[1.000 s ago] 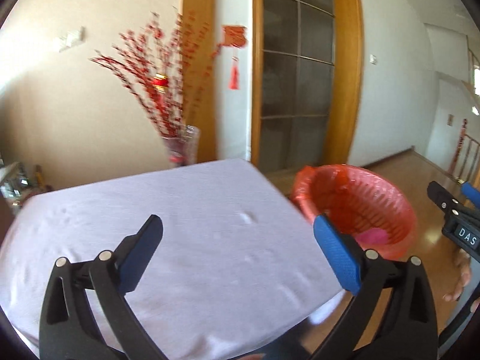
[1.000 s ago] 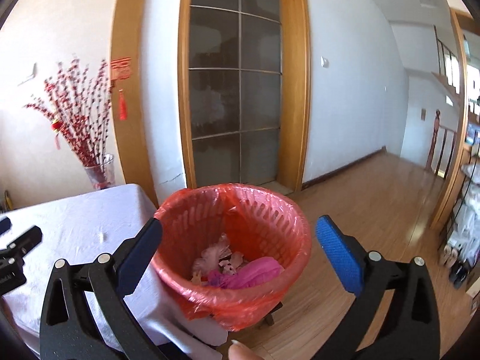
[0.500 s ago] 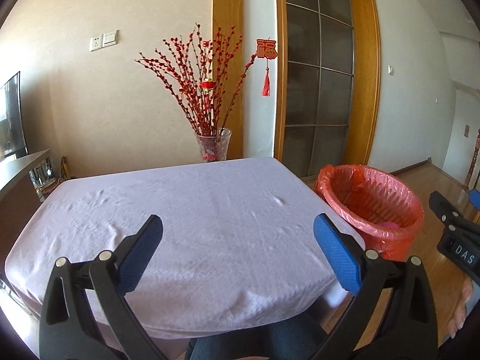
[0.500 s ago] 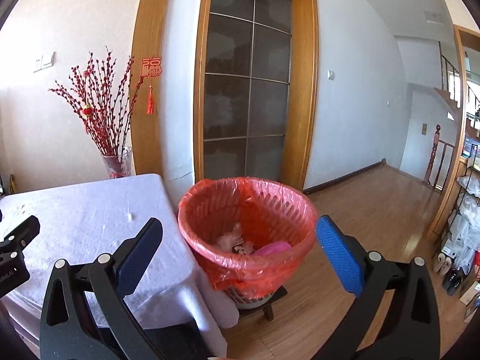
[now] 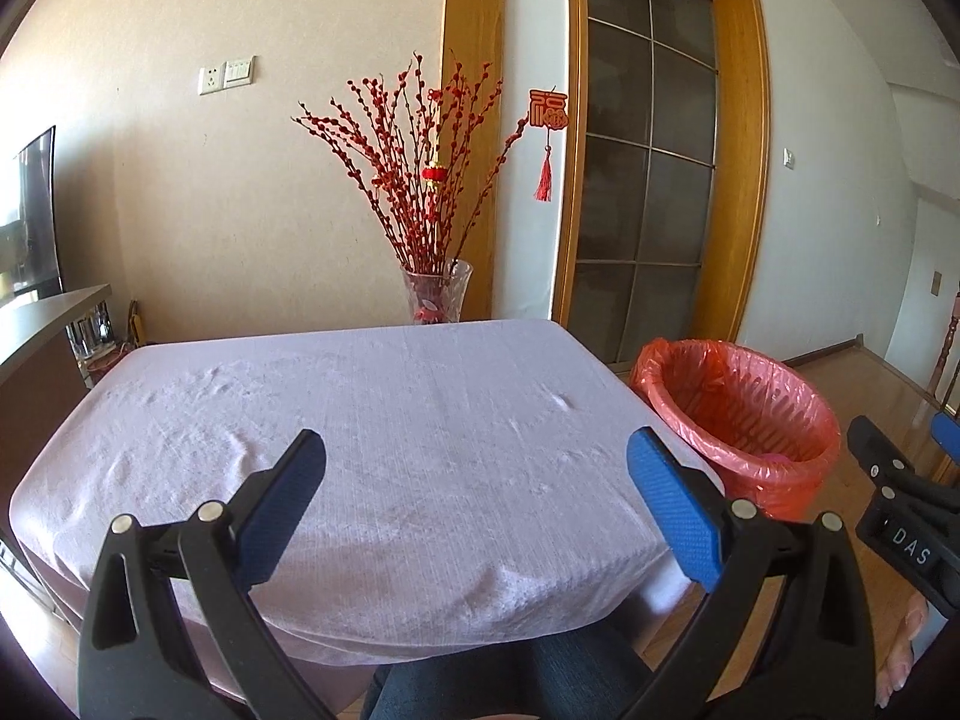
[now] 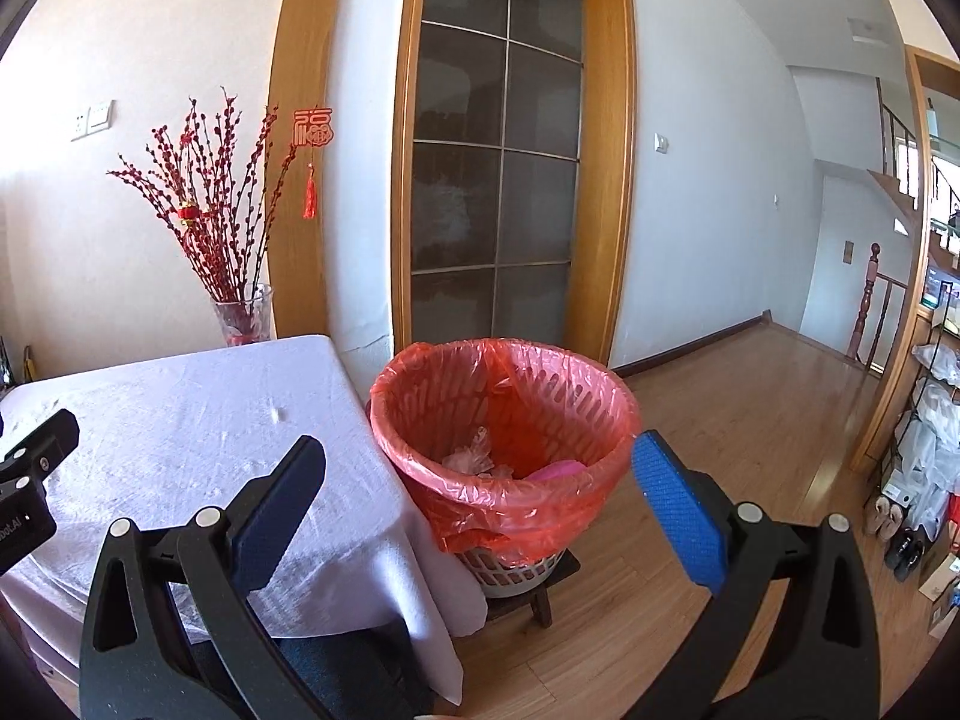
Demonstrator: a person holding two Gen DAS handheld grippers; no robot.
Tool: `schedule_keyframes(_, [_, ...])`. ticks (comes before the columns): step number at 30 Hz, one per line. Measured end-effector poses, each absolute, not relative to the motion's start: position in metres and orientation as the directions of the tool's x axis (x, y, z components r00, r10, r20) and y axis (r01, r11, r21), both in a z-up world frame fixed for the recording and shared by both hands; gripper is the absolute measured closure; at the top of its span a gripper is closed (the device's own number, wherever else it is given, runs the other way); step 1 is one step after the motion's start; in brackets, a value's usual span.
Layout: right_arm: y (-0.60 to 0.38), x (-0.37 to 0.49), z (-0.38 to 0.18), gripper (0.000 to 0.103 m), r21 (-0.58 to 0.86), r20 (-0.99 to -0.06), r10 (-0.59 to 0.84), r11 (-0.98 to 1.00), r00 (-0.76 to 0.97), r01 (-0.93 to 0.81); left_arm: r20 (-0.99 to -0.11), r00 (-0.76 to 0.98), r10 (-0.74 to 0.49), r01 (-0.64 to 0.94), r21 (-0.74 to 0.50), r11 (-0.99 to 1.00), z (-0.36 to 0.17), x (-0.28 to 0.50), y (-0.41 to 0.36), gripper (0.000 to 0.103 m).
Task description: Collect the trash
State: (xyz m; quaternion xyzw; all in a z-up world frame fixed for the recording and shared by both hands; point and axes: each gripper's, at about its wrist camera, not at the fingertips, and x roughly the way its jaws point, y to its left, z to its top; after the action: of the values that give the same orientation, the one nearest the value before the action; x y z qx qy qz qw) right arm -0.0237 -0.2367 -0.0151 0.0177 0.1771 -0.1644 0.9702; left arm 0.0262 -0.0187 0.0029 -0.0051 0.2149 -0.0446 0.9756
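1. Left gripper point(image 5: 477, 495): black arms with blue pads, spread wide apart and holding nothing. It hangs over the near edge of the table point(image 5: 360, 420), which carries a pale lilac cloth.

2. Right gripper point(image 6: 480, 495): same build, jaws likewise wide apart and empty. Its left finger point(image 6: 279, 495) lies over the table's corner, its right finger point(image 6: 678, 513) over the wooden floor point(image 6: 750, 420), and the bin shows in the gap between them.

3. Waste bin point(image 6: 504, 420): a white slatted basket lined with a red plastic bag, standing on a low dark stool point(image 6: 528, 591) just beside the table's right edge. In the left wrist view it sits to the right of and beyond the left gripper's right pad.

4. Trash point(image 6: 474, 453): crumpled clear plastic and a pink item point(image 6: 558, 469) lie at the bottom of the bin (only partly visible past the rim), below and ahead of the right gripper, untouched by either pad.

5. Glass vase point(image 5: 435, 294): stands behind the table's far edge and holds red berry branches point(image 5: 420, 168).

6. Red knotted ornament point(image 5: 547, 120): hangs on the wall beside a wood-framed glass door point(image 5: 648, 198).

7. Shoes point(image 6: 888, 519): on the floor at far right in the right wrist view, by a rack.
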Motion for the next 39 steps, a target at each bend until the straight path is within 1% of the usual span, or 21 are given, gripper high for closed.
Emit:
schedule_keyframes(10, [-0.241, -0.0234, -0.02, 0.002, -0.004, -0.382, -0.302, 0.946, 0.874, 0.325, -0.434, 0.895, -0.098, 0.093, -0.034, 0.995, -0.002, 0.0254, -0.0223, 0.004])
schedule_keyframes(39, [-0.2409, -0.0229, -0.018, 0.002, -0.001, -0.39, -0.288, 0.95, 0.875, 0.312, -0.417, 0.905, -0.085, 0.078, -0.034, 0.996, 0.0024, 0.0228, -0.0207, 0.004])
